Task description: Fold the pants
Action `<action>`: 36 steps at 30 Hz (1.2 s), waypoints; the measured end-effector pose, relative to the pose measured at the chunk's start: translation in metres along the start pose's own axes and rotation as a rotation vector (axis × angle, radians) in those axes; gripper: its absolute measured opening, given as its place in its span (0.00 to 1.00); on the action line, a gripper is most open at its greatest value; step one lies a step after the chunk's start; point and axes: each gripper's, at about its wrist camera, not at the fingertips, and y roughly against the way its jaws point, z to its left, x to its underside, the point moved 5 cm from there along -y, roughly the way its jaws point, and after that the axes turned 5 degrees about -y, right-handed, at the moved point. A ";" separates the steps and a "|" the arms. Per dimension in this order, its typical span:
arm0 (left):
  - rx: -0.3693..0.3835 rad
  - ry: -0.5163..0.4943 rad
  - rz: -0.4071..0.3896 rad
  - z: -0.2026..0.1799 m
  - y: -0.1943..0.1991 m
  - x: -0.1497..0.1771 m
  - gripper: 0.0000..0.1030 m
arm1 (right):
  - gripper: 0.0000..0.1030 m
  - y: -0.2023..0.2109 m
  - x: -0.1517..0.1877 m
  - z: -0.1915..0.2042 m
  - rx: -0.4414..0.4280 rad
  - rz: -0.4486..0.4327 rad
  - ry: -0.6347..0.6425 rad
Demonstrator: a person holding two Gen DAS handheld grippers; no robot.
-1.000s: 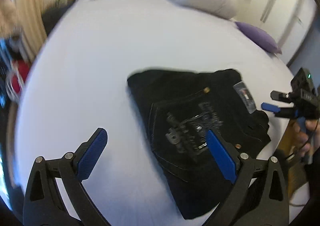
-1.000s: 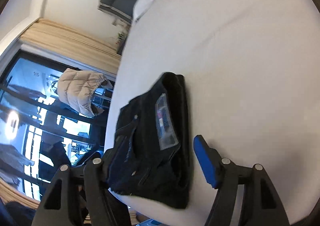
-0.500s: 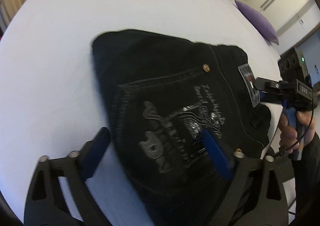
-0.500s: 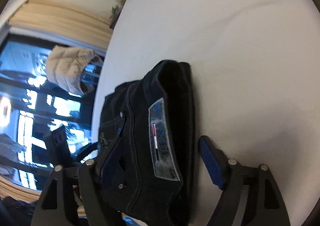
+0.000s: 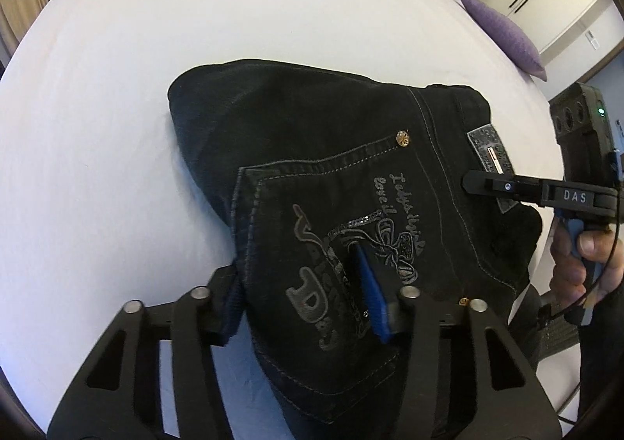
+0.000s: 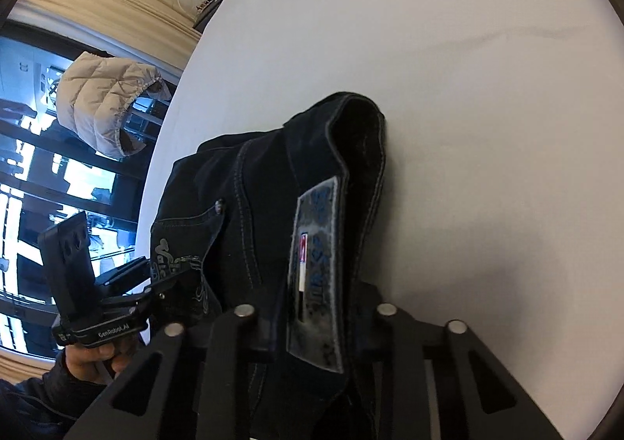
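Both grippers, left gripper (image 5: 308, 295) and right gripper (image 6: 312, 327), pinch the folded black pants (image 5: 331, 174); lift evenly, keep layers aligned.

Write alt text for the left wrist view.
Folded black jeans lie on a white bed, and the left tongs straddle the near edge by the embroidered back pocket. At right, a hand holds the right tongs over the waistband patch; a purple pillow lies beyond.
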 end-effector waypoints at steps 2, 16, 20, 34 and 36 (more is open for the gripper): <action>0.003 0.000 -0.007 0.001 0.003 0.000 0.35 | 0.22 0.003 0.001 0.004 0.024 -0.016 0.013; 0.078 0.048 -0.094 0.014 0.039 -0.011 0.18 | 0.18 0.040 0.008 0.067 0.092 -0.127 0.152; 0.058 0.047 -0.154 0.038 0.070 -0.030 0.18 | 0.18 0.041 -0.017 0.092 0.048 -0.152 0.176; -0.106 -0.021 -0.224 0.167 0.092 -0.153 0.18 | 0.18 -0.051 -0.171 0.142 -0.085 -0.133 0.093; -0.085 -0.018 -0.214 0.183 0.078 -0.160 0.18 | 0.18 -0.074 -0.183 0.128 -0.111 -0.105 0.039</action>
